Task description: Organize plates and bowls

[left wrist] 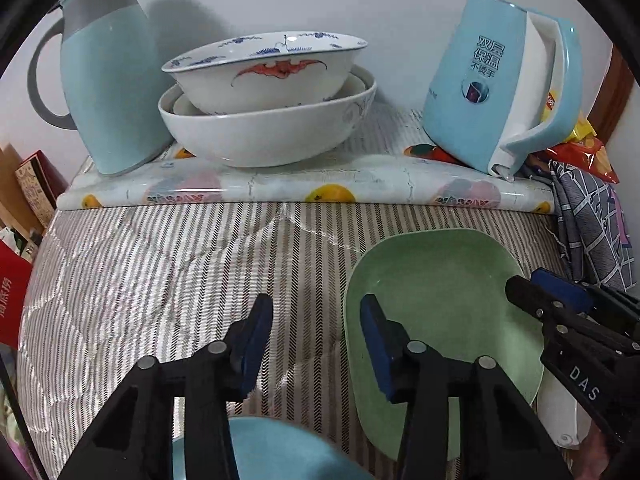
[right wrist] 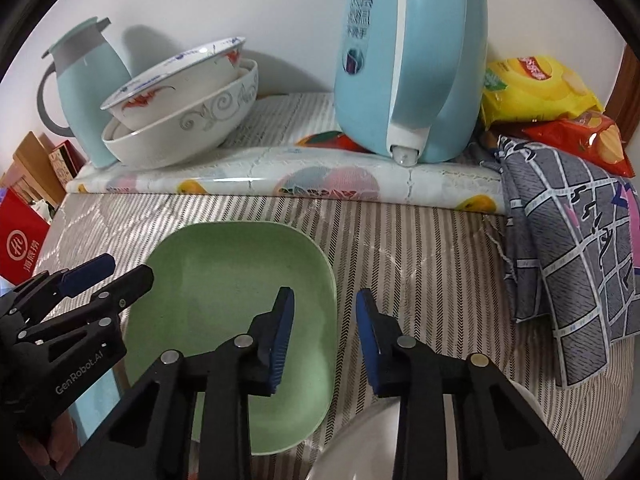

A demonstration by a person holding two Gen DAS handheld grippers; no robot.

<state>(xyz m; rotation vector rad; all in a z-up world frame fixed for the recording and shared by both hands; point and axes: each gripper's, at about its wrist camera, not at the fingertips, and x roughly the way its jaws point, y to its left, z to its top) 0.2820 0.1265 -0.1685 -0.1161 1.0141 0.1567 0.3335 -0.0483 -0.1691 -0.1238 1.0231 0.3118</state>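
A green square plate (left wrist: pixel 444 304) lies on the striped cloth; it also shows in the right wrist view (right wrist: pixel 232 304). My left gripper (left wrist: pixel 316 344) is open and empty, its right finger over the plate's left edge. My right gripper (right wrist: pixel 325 340) is open and empty, straddling the plate's right edge. A blue plate (left wrist: pixel 272 452) lies below my left gripper. A white dish (right wrist: pixel 360 440) lies under my right gripper. White bowls (left wrist: pixel 268 120) are stacked at the back, the top one (left wrist: pixel 264 72) painted with a red bat; the stack also shows in the right wrist view (right wrist: pixel 180 120).
A pale blue jug (left wrist: pixel 108 80) stands left of the bowls and a blue kettle (left wrist: pixel 496 80) to the right, on a fruit-print mat (left wrist: pixel 304 188). Snack bags (right wrist: pixel 552 96) and a grey checked cloth (right wrist: pixel 572 264) lie at the right. Boxes (left wrist: pixel 28 196) stand at the left.
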